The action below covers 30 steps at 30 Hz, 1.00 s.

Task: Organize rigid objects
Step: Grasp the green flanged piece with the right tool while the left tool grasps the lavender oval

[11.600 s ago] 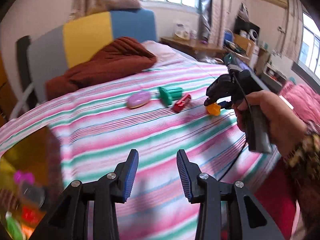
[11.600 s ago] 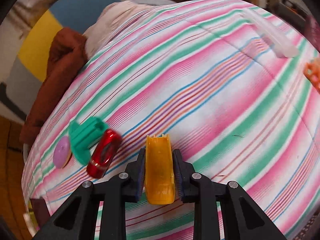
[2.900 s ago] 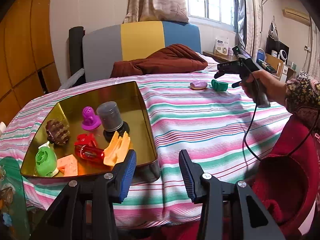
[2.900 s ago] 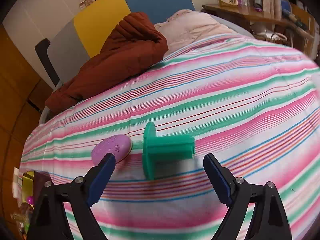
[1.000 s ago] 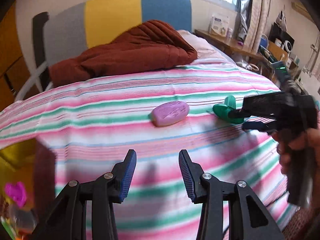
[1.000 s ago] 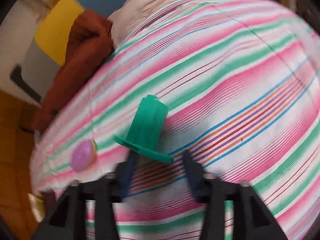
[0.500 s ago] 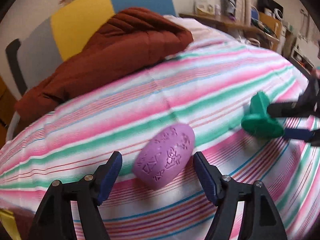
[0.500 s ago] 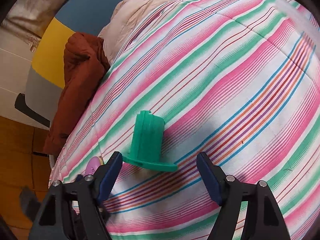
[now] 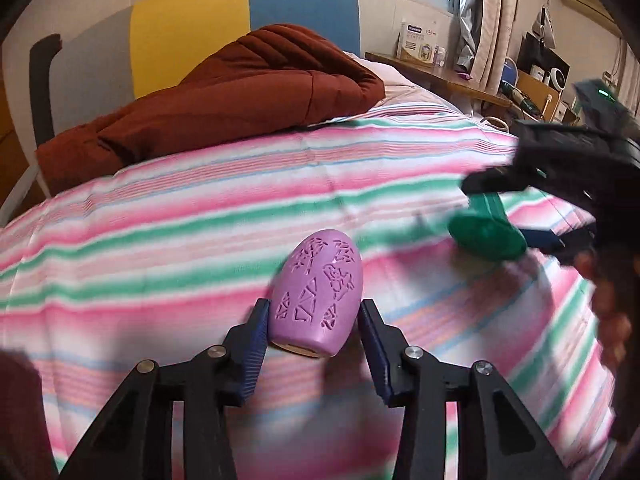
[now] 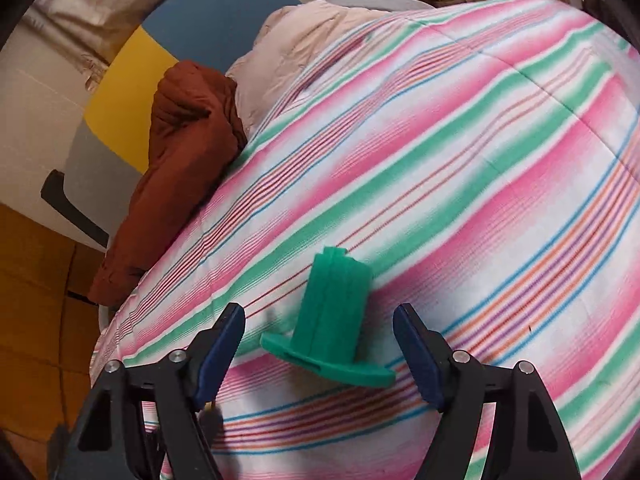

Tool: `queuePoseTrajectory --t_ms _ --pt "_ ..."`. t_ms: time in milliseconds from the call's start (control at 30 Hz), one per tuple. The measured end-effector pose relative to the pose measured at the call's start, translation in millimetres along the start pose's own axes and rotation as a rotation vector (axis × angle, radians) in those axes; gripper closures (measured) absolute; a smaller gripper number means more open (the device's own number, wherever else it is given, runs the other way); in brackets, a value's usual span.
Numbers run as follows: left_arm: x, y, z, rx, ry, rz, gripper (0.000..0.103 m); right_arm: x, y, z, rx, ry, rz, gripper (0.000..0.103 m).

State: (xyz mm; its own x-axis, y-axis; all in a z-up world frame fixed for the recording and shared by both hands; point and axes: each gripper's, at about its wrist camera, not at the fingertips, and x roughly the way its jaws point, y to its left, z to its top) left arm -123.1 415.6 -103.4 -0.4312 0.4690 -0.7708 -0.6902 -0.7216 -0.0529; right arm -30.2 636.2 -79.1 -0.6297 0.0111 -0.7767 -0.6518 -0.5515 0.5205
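A purple egg-shaped piece (image 9: 316,292) with carved patterns lies on the striped bedspread (image 9: 180,248). My left gripper (image 9: 314,308) has it between its blue pads; the jaws are closing and both pads touch its sides. A green flanged cylinder (image 10: 334,316) lies on its side a little to the right, its flange toward the camera. My right gripper (image 10: 320,312) stands open around it, fingers well apart from it on both sides. In the left wrist view the right gripper (image 9: 504,216) comes in from the right, straddling the green cylinder (image 9: 486,236).
A brown quilted blanket (image 9: 224,96) is heaped at the far side against a grey, yellow and blue headboard (image 9: 240,24). A pale pillow (image 10: 320,40) lies beside it. A cluttered desk (image 9: 452,76) stands behind on the right. A hand (image 9: 608,312) grips the right tool.
My left gripper dropped toward the purple egg and its wide-open jaws closed onto it. My right gripper slid nearer, so the green cylinder now lies between its open fingers.
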Motion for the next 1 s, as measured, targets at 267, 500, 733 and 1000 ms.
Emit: queuePoseTrajectory --t_ms 267,500,733,1000 --pt "-43 8 -49 -0.043 -0.003 -0.007 0.058 4 11 -1 -0.125 0.062 -0.076 0.064" --pt "-51 3 -45 -0.044 0.025 -0.01 0.048 5 13 -2 -0.111 0.087 -0.058 0.049" --pt "-31 4 -37 -0.015 0.022 0.036 0.047 10 15 1 -0.122 0.052 -0.022 0.049" --pt "-50 5 -56 -0.003 0.002 -0.015 0.059 16 16 6 -0.115 0.075 0.024 0.07"
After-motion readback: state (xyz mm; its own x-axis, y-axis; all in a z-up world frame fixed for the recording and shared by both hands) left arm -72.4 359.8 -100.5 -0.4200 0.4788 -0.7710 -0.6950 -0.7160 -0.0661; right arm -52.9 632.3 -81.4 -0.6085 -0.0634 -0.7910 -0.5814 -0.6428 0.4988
